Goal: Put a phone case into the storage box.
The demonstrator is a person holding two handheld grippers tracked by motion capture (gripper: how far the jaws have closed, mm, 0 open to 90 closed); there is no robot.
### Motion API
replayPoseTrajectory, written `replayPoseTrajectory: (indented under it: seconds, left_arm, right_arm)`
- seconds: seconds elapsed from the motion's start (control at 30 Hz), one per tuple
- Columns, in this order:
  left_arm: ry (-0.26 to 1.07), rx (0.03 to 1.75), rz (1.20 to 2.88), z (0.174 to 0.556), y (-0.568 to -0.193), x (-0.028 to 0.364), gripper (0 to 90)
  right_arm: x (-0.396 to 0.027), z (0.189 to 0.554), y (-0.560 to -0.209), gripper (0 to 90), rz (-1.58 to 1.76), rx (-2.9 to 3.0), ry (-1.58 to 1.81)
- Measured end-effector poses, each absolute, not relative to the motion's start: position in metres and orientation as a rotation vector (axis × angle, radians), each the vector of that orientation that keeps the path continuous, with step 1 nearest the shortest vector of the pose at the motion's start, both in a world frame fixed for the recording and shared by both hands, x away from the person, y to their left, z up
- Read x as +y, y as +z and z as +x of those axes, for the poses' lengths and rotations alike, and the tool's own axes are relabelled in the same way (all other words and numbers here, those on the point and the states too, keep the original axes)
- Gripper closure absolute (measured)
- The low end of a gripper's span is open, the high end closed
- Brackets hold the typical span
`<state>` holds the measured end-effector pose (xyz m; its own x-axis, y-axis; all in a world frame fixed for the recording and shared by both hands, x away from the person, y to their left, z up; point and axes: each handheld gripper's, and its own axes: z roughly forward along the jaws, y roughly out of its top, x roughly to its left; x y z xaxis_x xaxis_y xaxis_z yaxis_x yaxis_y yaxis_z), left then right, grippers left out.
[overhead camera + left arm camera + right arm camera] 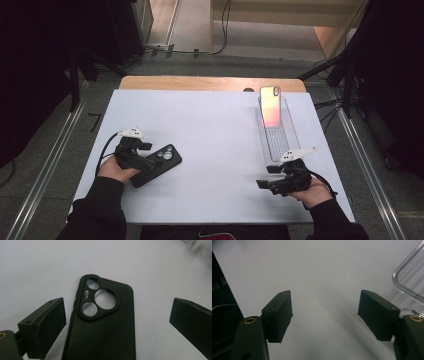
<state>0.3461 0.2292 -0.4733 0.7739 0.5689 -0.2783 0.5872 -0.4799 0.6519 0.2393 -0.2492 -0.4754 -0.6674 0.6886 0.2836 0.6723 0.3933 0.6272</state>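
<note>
we see black phone case point(100, 325) flat on white table point(215, 135), lying between spread jaws of left gripper point(117, 322), pads clear of its sides (long axis runs straight ahead). right gripper point(324, 312) spread, empty, well apart beside clear tray point(409, 282).

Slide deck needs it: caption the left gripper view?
Open left gripper straddling a black phone case on the white table.

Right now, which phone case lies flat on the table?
The black case, camera cutouts up, between the left tongs. The pink case stands upright in the clear tray instead.
</note>
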Motion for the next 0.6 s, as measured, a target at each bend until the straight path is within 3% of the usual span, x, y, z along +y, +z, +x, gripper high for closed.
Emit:
replayPoseTrajectory:
  seconds: [0.6]
  left_arm:
    - [0.017, 0.822, 2.358, 0.343, -0.492, 0.221, 0.5]
  right_arm:
    - [-0.249, 0.239, -0.476, 25.7, 1.268, 2.602, 1.153]
